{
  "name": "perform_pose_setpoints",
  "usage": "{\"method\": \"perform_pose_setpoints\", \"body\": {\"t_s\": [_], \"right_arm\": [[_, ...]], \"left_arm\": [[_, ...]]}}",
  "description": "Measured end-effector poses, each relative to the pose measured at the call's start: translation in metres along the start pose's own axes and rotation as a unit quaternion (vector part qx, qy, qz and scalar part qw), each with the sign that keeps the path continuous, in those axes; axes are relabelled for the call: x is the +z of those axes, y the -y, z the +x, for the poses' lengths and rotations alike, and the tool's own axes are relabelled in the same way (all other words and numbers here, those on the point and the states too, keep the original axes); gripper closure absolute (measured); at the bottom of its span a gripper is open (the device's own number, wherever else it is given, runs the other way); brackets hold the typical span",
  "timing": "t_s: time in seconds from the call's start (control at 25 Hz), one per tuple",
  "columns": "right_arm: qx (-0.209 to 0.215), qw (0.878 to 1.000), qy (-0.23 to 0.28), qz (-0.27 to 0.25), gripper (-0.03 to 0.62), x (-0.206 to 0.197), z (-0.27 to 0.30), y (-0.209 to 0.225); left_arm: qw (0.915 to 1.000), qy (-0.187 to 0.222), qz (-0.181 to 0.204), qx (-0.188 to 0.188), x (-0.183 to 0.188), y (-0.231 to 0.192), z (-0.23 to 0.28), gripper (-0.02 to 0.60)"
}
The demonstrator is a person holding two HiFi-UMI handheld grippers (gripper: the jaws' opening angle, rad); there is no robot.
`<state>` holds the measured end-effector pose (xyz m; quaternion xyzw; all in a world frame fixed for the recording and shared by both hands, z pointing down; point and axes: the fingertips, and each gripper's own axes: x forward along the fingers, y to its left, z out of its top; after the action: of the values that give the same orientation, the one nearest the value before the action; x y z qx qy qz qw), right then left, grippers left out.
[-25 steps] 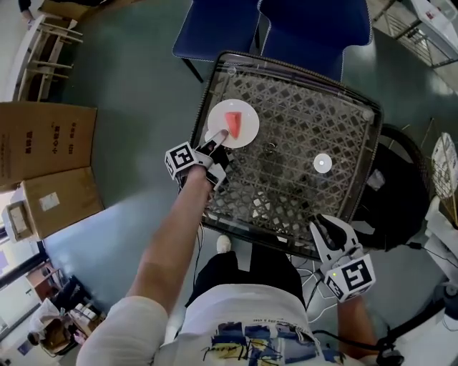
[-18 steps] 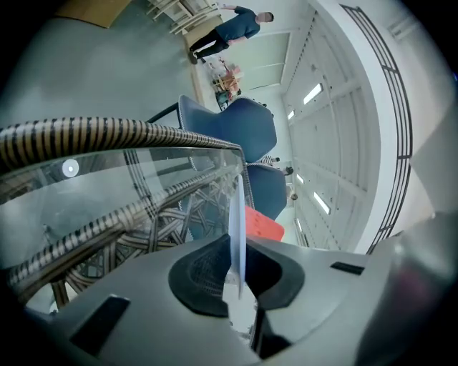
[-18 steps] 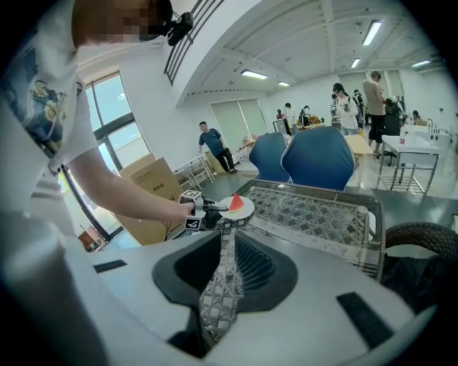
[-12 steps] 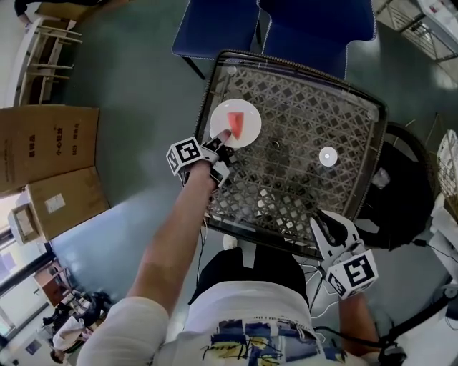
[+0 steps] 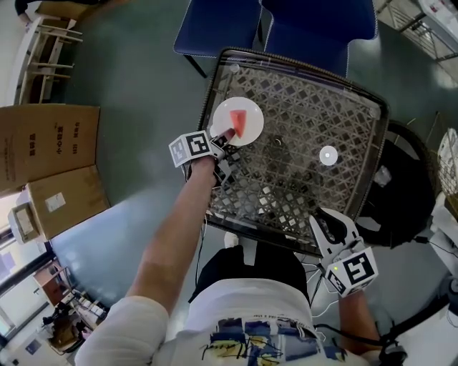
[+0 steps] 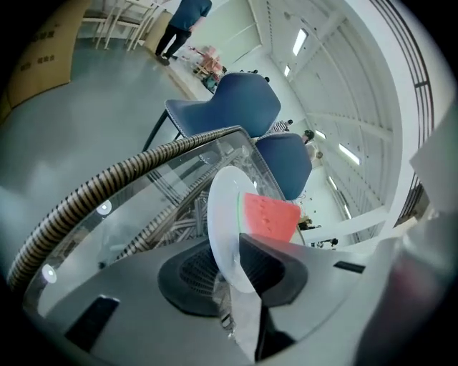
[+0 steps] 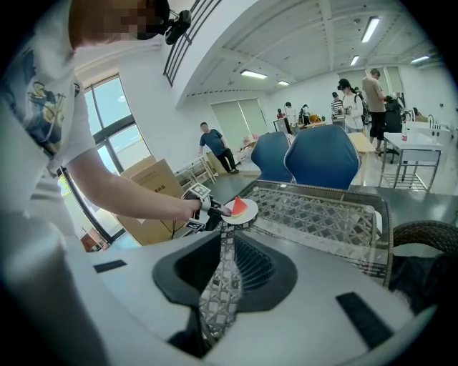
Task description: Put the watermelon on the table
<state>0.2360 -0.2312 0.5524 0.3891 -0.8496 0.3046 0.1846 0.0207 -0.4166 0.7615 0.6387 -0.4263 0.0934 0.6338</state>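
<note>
A red watermelon slice (image 5: 240,124) lies on a white plate (image 5: 252,109) at the near left corner of the glass-topped lattice table (image 5: 300,179). My left gripper (image 5: 222,136) reaches onto the plate's near rim. In the left gripper view the plate (image 6: 222,214) stands edge-on between the jaws with the slice (image 6: 270,217) beyond it. Those jaws have just been opening, and the left gripper (image 6: 238,280) is open with the rim still between them. My right gripper (image 5: 331,228) hovers at the table's front right edge, open and empty. The right gripper view shows the distant slice (image 7: 238,205).
Two blue chairs (image 5: 315,21) stand behind the table. A small white disc (image 5: 328,155) lies on the glass to the right. Cardboard boxes (image 5: 43,139) sit on the floor at the left, and a dark wicker seat (image 5: 401,189) is at the right. People (image 7: 372,93) stand far off.
My left gripper has rolled at the wrist, its marker cube turning upward, while staying at the plate's rim. Plate and slice keep their spot. The right gripper has not moved.
</note>
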Motion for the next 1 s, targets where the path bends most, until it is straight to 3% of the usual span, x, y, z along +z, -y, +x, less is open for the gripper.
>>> {"method": "perform_pose_setpoints", "body": {"t_s": [0.16, 0.32, 0.6, 1.0], "right_arm": [[0.0, 1.0, 0.003, -0.002, 0.543, 0.0, 0.0, -0.003], [0.001, 1.0, 0.006, -0.004, 0.543, 0.003, -0.002, -0.01], [-0.001, 1.0, 0.01, -0.011, 0.544, 0.01, -0.009, -0.019], [0.0, 1.0, 0.01, -0.019, 0.543, 0.006, -0.009, -0.04]], "left_arm": [[0.9979, -0.021, 0.05, 0.035, -0.003, 0.001, -0.002, 0.483], [0.9901, -0.04, 0.106, 0.083, -0.008, -0.003, -0.009, 0.454], [0.9859, -0.053, 0.117, 0.108, -0.015, -0.005, -0.016, 0.44], [0.9701, -0.092, 0.148, 0.169, -0.02, -0.025, -0.033, 0.411]]}}
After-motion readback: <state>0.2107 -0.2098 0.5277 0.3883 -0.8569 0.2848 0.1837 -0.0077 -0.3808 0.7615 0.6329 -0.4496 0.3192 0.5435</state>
